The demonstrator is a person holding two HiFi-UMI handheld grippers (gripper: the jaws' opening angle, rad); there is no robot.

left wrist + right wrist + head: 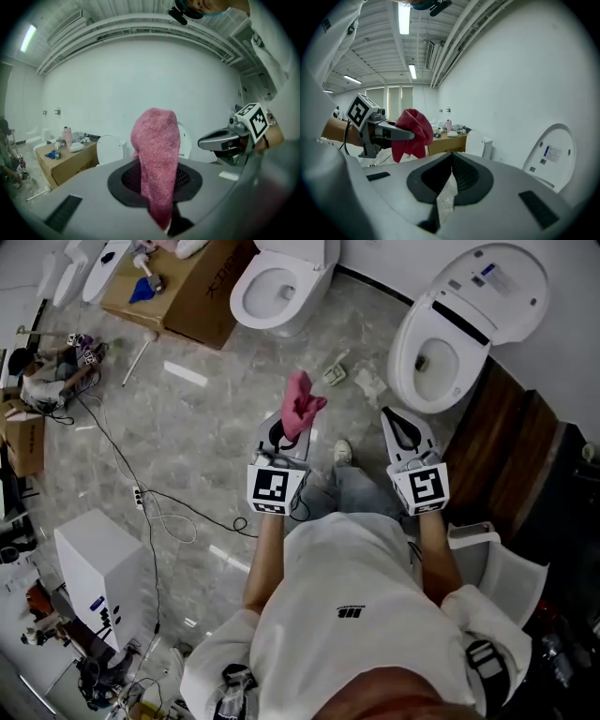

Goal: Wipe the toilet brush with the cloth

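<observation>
A pink cloth sticks up from my left gripper, whose jaws are shut on its lower end. In the left gripper view the cloth rises out of the left gripper and hides the seam between the jaws. My right gripper is held level beside it, a hand's width to the right, shut. In the right gripper view a thin pale strip shows in the closed seam of the right gripper; the left gripper and cloth appear at the left. I cannot pick out a toilet brush for certain.
Two white toilets stand ahead, the right one with its lid up. A cardboard box holds bottles; a stick lies beside it. Small items, cables, a white cabinet, a dark wooden platform.
</observation>
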